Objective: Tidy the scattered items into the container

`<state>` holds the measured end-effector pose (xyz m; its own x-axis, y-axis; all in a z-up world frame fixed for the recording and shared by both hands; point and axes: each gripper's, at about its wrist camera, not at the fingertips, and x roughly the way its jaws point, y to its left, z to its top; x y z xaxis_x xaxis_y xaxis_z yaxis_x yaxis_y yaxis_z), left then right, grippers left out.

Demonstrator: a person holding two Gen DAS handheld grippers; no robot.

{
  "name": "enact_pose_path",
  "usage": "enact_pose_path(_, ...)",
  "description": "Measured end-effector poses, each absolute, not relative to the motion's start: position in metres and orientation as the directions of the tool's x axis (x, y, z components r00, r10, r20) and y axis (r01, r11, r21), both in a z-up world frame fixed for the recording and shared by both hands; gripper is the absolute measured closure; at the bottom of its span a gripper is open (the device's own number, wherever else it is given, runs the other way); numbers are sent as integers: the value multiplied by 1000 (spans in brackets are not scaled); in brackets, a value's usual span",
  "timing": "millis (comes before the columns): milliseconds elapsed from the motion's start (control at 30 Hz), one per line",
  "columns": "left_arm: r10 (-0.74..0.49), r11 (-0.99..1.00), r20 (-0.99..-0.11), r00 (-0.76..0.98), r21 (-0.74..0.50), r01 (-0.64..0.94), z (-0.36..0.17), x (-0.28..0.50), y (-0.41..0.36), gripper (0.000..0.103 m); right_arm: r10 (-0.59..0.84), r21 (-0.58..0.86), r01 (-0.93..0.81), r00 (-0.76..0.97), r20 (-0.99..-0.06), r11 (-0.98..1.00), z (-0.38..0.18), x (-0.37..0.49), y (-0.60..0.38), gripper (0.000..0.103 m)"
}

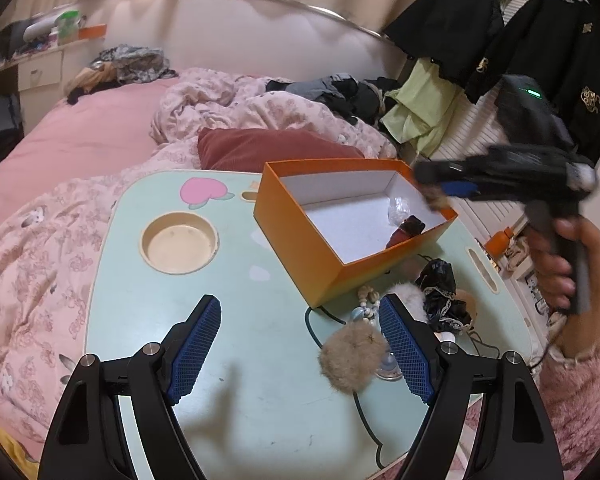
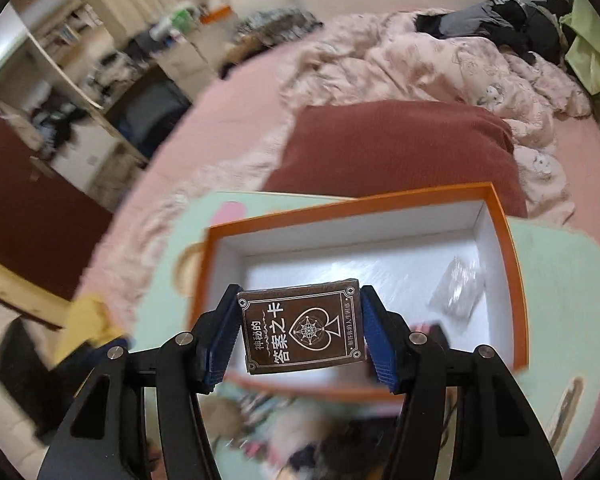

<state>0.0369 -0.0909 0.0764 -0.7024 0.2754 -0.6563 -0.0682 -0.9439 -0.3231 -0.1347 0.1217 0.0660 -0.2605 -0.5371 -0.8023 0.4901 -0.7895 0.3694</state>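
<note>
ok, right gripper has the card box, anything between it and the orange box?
Nothing visible. The right gripper is shut on the brown card box just above the near rim of the orange box. The box is open-topped, its white floor mostly bare; a clear packet and a dark red item lie at its right end.

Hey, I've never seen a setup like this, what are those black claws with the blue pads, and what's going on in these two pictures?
They are hand-held grippers, one in each of a person's hands, each with a camera looking along its fingers.

The left gripper hangs open over a pale green lap table on a bed. On the table sit an orange box, a tan fur pompom, a black crumpled bag and a cord. That view also shows the person's hand holding the right gripper above the box.

In its own view, the right gripper clamps a brown card deck box over the orange box, which already holds a clear plastic packet.
</note>
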Motion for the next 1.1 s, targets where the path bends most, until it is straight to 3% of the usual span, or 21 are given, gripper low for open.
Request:
enact_pose_path(267,281,-945,-650,-706,-314,-88,88,24,-77,22,-601,431,535,-192,-776,-727,50,-83,144,43)
enact_pose_path(367,271,-954,-687,-674,-286,-92,85,5,-63,22,-577,403,557,-177,-797,-726,35,-76,141,43)
enact_pose_path(467,192,-980,-747,-636,-182,-83,72,-14,-45,22,-555,378,558,-186,-811,-739,23,-73,138,43)
enact_pose_path(633,123,-992,-802,-585,-108,-61,50,-37,-38,22,-633,433,524,-295,-716,-733,32,-68,170,42)
enact_pose_path(700,90,-995,-809,-580,-94,-23,46,-46,-44,22,-655,454,509,-341,-674,-732,37,-65,186,33)
enact_pose_path(800,43,-998,-801,-597,-66,18,52,-47,-51,22,-661,477,471,-394,-638,-742,42,-62,211,32)
enact_pose_path(967,136,-988,-741,-658,-150,-36,92,-31,-49,22,-645,498,410,-467,-605,-764,37,-50,246,32)
enact_pose_path(1100,203,-978,-733,-649,-121,-169,127,-43,-6,22,-673,558,382,-485,-558,-737,32,-41,262,32)
